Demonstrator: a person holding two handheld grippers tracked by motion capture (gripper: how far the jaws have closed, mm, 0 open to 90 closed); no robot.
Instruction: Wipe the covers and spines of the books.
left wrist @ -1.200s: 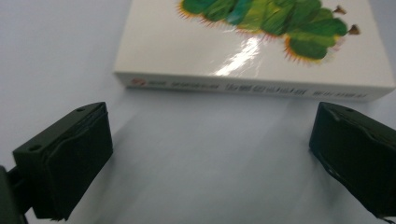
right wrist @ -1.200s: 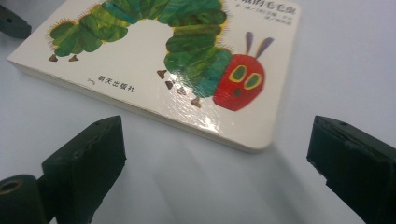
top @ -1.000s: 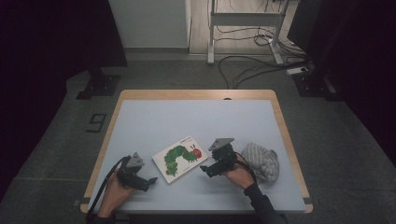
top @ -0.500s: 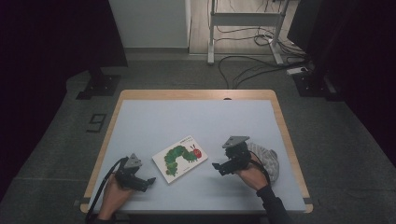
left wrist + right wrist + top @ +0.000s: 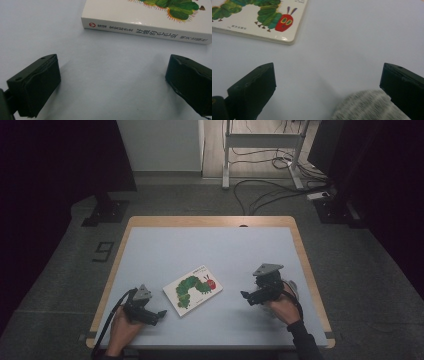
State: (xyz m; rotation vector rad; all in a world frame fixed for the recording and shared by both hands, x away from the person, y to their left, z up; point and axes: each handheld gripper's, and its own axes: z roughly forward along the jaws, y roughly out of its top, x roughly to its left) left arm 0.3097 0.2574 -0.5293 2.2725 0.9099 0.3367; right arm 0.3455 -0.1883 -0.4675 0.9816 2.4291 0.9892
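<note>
The book (image 5: 193, 290) lies flat on the table (image 5: 210, 250), near the front edge and a little left of the middle, turned at an angle. Its white cover shows a green caterpillar with a red head. In the left gripper view the spine (image 5: 147, 32) of the book faces the camera, with small printed signs along it.

The left gripper (image 5: 159, 314) rests low on the table just left of the book, near it but not touching. Its jaws are wide apart and hold nothing; bare table is between them.

The right gripper (image 5: 245, 296) is to the right of the book, apart from it. Its jaws are also wide apart and empty. A grey striped cloth (image 5: 367, 106) lies on the table close under this gripper, partly between its jaws, near the right edge of the table.
</note>
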